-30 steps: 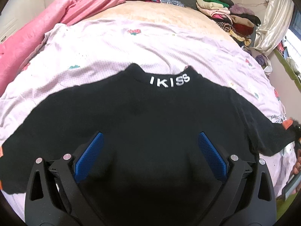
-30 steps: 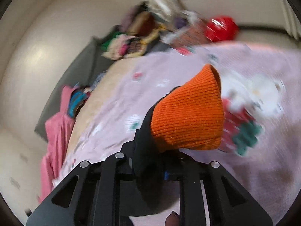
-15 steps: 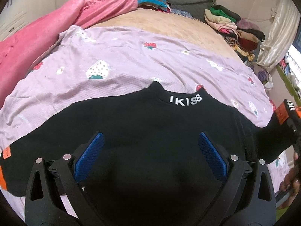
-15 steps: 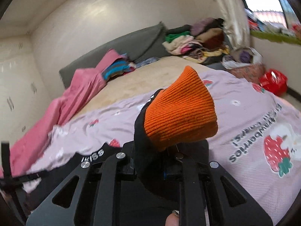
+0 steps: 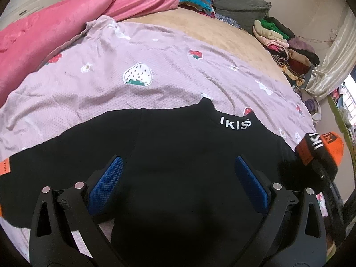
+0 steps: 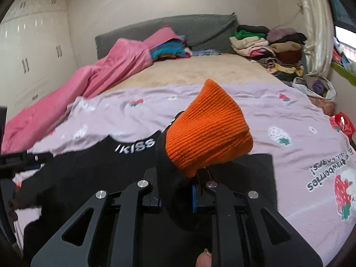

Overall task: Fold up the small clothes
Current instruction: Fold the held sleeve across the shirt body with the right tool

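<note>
Bed [image 6: 200,71] w/ lilac strawberry sheet [image 5: 155,66], black sweater [image 5: 178,155] spread near. Left gripper [image 5: 178,178] hovers over its middle, jaws apart. Right gripper [image 6: 175,195] clamps orange cuff [image 6: 209,133], raised at right.

- Left wrist view: looks forward and steeply down along the left gripper [image 5: 178,187], close above the black sweater [image 5: 178,155]. It faces the headboard [image 5: 240,4] at 12 o'clock.
- Right wrist view: looks forward and less steeply down along the right gripper [image 6: 175,191], very near the orange cuff [image 6: 209,133]. The headboard [image 6: 178,31] sits at 12 o'clock.
- Shared scene: both views cover the sweater collar, the lilac sheet [image 5: 155,66] [image 6: 278,115], the pink blanket [image 5: 55,33] [image 6: 93,77] at 10 o'clock and the clothes pile [image 5: 287,46] [image 6: 273,46] at 2 o'clock.
</note>
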`<state>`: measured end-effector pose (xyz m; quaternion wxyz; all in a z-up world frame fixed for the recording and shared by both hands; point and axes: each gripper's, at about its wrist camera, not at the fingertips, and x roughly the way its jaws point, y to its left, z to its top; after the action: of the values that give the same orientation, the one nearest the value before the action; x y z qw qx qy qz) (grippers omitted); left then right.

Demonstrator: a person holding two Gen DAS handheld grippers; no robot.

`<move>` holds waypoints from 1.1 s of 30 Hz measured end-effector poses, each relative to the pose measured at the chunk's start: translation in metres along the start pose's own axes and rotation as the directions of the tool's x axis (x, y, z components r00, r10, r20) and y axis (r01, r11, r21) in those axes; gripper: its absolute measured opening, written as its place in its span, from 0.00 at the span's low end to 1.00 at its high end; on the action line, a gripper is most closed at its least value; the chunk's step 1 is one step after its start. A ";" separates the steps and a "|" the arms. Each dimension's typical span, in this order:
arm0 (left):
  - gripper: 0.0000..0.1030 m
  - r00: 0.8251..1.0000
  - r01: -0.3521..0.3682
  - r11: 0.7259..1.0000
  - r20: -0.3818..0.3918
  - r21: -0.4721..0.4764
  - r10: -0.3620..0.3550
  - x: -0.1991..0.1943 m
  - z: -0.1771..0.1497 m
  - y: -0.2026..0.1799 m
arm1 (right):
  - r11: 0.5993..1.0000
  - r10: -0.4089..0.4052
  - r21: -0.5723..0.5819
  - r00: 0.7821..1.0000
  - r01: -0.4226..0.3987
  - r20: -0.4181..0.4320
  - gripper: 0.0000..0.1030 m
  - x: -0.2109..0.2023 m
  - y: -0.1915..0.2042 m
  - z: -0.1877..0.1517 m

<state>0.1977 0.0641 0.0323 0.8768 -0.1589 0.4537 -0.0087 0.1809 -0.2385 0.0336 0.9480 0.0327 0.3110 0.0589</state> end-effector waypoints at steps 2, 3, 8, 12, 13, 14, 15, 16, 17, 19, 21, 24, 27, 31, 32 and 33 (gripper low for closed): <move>0.91 1.000 0.016 1.000 -0.007 -0.010 -0.016 0.001 0.000 0.004 | 1.000 0.010 -0.024 1.000 -0.010 -0.017 0.16 0.005 0.010 -0.002; 0.91 1.000 0.022 1.000 -0.010 -0.013 -0.022 0.001 -0.001 0.005 | 0.999 0.009 -0.041 1.000 -0.010 -0.024 0.16 0.007 0.015 -0.004; 0.91 0.998 0.055 0.998 -0.032 -0.032 -0.056 0.006 -0.004 0.010 | 0.995 0.022 -0.098 0.998 -0.028 -0.061 0.16 0.020 0.038 -0.011; 0.91 0.996 0.078 0.996 -0.045 -0.045 -0.080 0.009 -0.004 0.013 | 0.990 0.034 -0.134 0.996 -0.046 -0.088 0.18 0.026 0.052 -0.019; 0.91 0.994 0.090 0.994 -0.050 -0.053 -0.093 0.010 -0.005 0.014 | 0.989 0.038 -0.140 0.995 -0.051 -0.094 0.18 0.028 0.056 -0.021; 0.91 0.992 0.106 0.992 -0.056 -0.066 -0.110 0.011 -0.005 0.016 | 0.987 0.045 -0.149 0.994 -0.060 -0.103 0.18 0.029 0.059 -0.024; 0.91 0.990 0.122 0.990 -0.061 -0.074 -0.126 0.012 -0.005 0.017 | 0.985 0.049 -0.157 0.993 -0.066 -0.109 0.18 0.030 0.063 -0.027; 0.91 0.989 0.131 0.988 -0.064 -0.077 -0.136 0.013 -0.005 0.018 | 0.984 0.052 -0.163 0.992 -0.070 -0.112 0.19 0.031 0.066 -0.028; 0.91 0.987 0.139 0.987 -0.067 -0.080 -0.145 0.014 -0.006 0.018 | 0.982 0.060 -0.172 0.991 -0.080 -0.121 0.19 0.032 0.070 -0.031; 0.91 0.982 0.169 0.981 -0.075 -0.090 -0.176 0.017 -0.008 0.018 | 0.978 0.078 -0.180 0.987 -0.103 -0.138 0.25 0.034 0.078 -0.036; 0.91 0.972 0.207 0.973 -0.088 -0.106 -0.216 0.021 -0.010 0.017 | 0.972 0.111 -0.187 0.981 -0.140 -0.157 0.36 0.034 0.084 -0.042; 0.91 0.959 0.249 0.961 -0.104 -0.123 -0.262 0.027 -0.015 0.016 | 0.960 0.148 -0.210 0.971 -0.187 -0.188 0.50 0.030 0.095 -0.050; 0.91 0.942 0.293 0.946 -0.126 -0.138 -0.310 0.034 -0.020 0.013 | 0.946 0.201 -0.210 0.956 -0.246 -0.213 0.66 0.022 0.104 -0.057; 0.89 0.916 0.339 0.930 -0.175 -0.143 -0.361 0.047 -0.028 0.003 | 0.935 0.252 -0.196 0.942 -0.296 -0.221 0.72 0.004 0.103 -0.062; 0.87 0.911 0.347 0.927 -0.186 -0.142 -0.369 0.049 -0.030 0.001 | 0.937 0.245 -0.196 0.945 -0.288 -0.219 0.72 -0.001 0.101 -0.063; 0.80 0.905 0.355 0.924 -0.196 -0.140 -0.378 0.052 -0.032 -0.003 | 0.941 0.234 -0.193 0.948 -0.276 -0.215 0.73 -0.004 0.097 -0.063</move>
<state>0.2030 0.0448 -0.0253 0.7950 -0.2834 0.5094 -0.1679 0.1310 -0.1417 -0.0050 0.8962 -0.0385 0.3841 0.2187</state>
